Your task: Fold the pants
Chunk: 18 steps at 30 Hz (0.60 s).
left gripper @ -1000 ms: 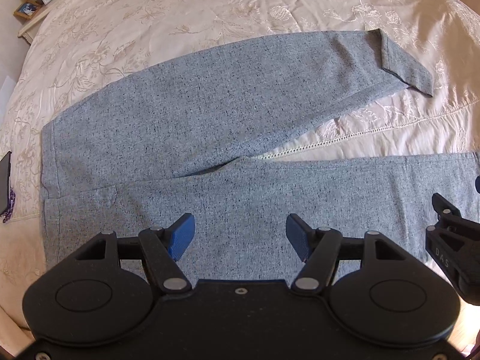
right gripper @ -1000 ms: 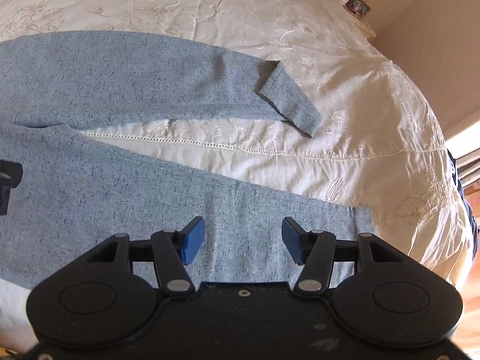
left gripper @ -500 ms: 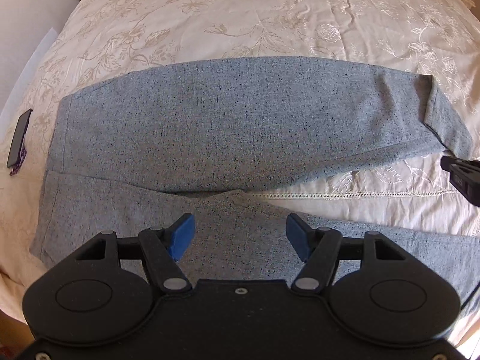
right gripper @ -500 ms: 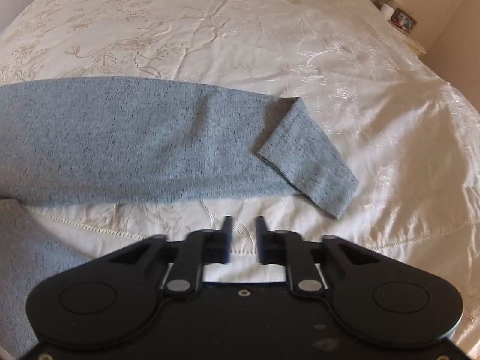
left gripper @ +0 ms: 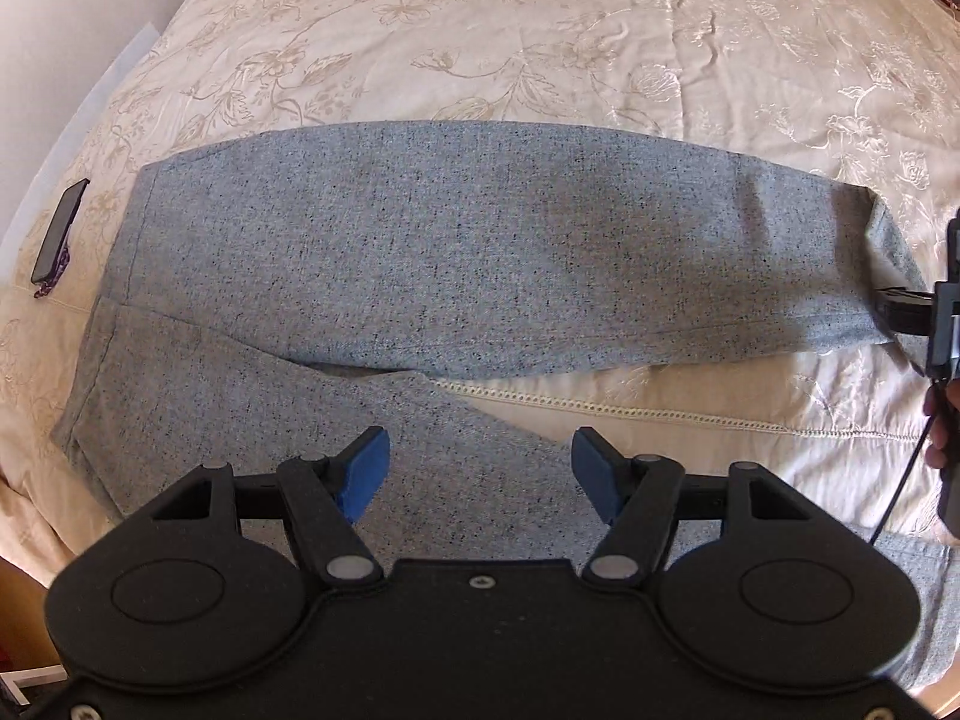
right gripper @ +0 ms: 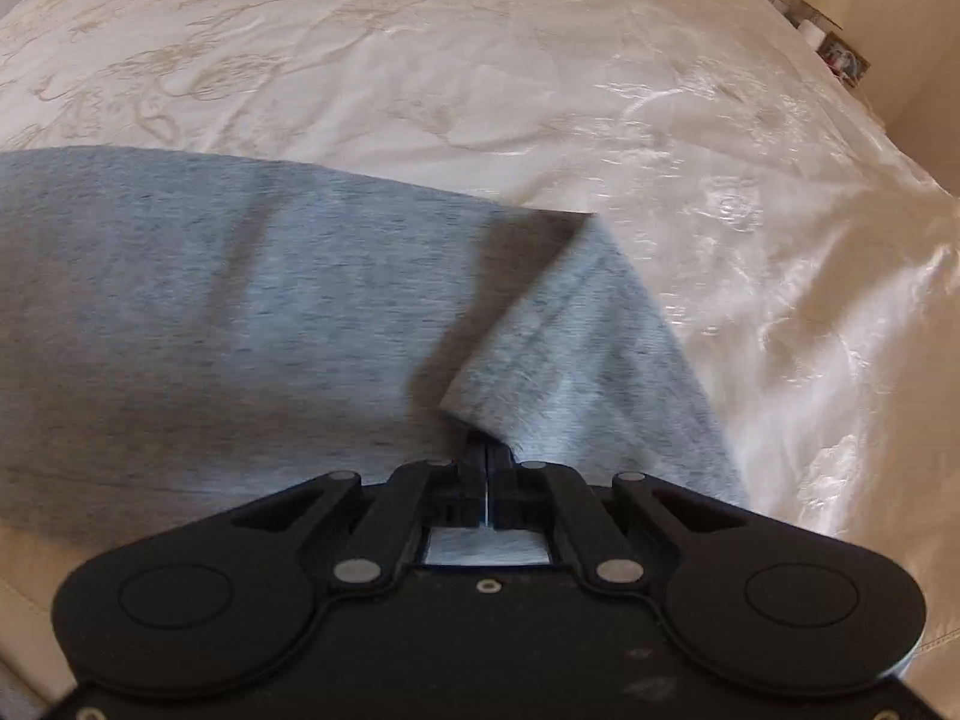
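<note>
No writing, label, brand mark or number can be read in either view. The grey pants (left gripper: 480, 252) show only speckled weave, and the bedspread (left gripper: 540, 30) around them carries embroidered flowers, not letters. The dark phone (left gripper: 59, 234) lying left of the pants' waistband is seen nearly edge-on, with nothing legible on it.
</note>
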Each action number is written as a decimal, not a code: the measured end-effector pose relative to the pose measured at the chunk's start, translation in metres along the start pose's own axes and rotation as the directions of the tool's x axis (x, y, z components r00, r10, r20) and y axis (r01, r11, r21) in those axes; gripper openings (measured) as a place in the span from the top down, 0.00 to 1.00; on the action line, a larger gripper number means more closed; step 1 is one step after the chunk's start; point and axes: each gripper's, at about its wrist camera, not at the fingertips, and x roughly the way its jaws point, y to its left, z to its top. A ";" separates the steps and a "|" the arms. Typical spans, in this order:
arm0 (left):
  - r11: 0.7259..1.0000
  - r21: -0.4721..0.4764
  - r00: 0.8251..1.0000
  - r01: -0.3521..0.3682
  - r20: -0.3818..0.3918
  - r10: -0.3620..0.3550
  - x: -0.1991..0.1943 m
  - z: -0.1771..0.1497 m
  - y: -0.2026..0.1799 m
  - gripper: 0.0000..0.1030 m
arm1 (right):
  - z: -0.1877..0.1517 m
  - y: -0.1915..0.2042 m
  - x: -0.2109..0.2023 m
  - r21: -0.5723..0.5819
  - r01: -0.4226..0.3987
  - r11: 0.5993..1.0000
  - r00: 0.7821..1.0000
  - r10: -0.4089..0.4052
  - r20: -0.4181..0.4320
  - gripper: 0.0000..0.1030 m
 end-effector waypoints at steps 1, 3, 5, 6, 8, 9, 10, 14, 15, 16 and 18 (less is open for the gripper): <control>1.000 0.003 1.000 0.002 0.003 -0.002 -0.001 0.001 -0.003 0.33 | 0.002 -0.021 0.005 0.031 0.032 0.999 0.999 -0.032 0.001 1.00; 1.000 0.007 1.000 0.008 0.011 -0.008 -0.002 0.003 -0.008 0.33 | 0.005 -0.055 0.012 0.093 0.113 0.989 0.994 -0.113 -0.008 1.00; 1.000 0.006 1.000 0.012 0.016 -0.012 -0.003 0.004 -0.012 0.33 | 0.008 -0.085 0.014 0.147 0.226 0.963 0.974 -0.225 -0.021 0.94; 1.000 0.007 1.000 0.018 0.018 -0.018 -0.003 0.005 -0.014 0.33 | 0.009 -0.097 0.010 0.185 0.238 0.954 0.971 -0.240 -0.008 0.91; 1.000 0.012 0.999 0.023 0.023 -0.024 -0.003 0.006 -0.018 0.33 | 0.008 -0.109 -0.005 0.243 0.183 0.952 0.978 -0.201 0.051 0.89; 0.999 0.017 0.999 0.029 0.029 -0.030 -0.003 0.005 -0.020 0.33 | 0.008 -0.107 -0.012 0.249 0.151 0.957 0.982 -0.174 0.075 0.84; 0.999 0.023 0.999 0.033 0.033 -0.034 -0.002 0.005 -0.022 0.33 | 0.008 -0.101 -0.020 0.236 0.116 0.965 0.985 -0.142 0.095 0.77; 0.999 0.035 0.999 0.034 0.034 -0.035 -0.001 0.003 -0.030 0.33 | 0.010 -0.047 -0.028 0.090 -0.011 0.996 0.989 -0.003 0.149 0.75; 0.999 0.037 0.999 0.027 0.028 -0.028 -0.001 0.002 -0.031 0.33 | 0.010 -0.034 -0.027 0.073 -0.059 0.996 0.988 0.047 0.148 0.76; 0.999 0.036 0.999 0.025 0.027 -0.026 -0.001 0.001 -0.032 0.33 | 0.011 -0.025 -0.021 0.064 -0.096 0.993 0.987 0.087 0.132 0.76; 0.999 0.027 0.999 0.024 0.023 -0.025 -0.002 -0.001 -0.030 0.33 | 0.015 -0.009 -0.005 0.026 -0.107 0.994 0.991 0.105 0.088 0.79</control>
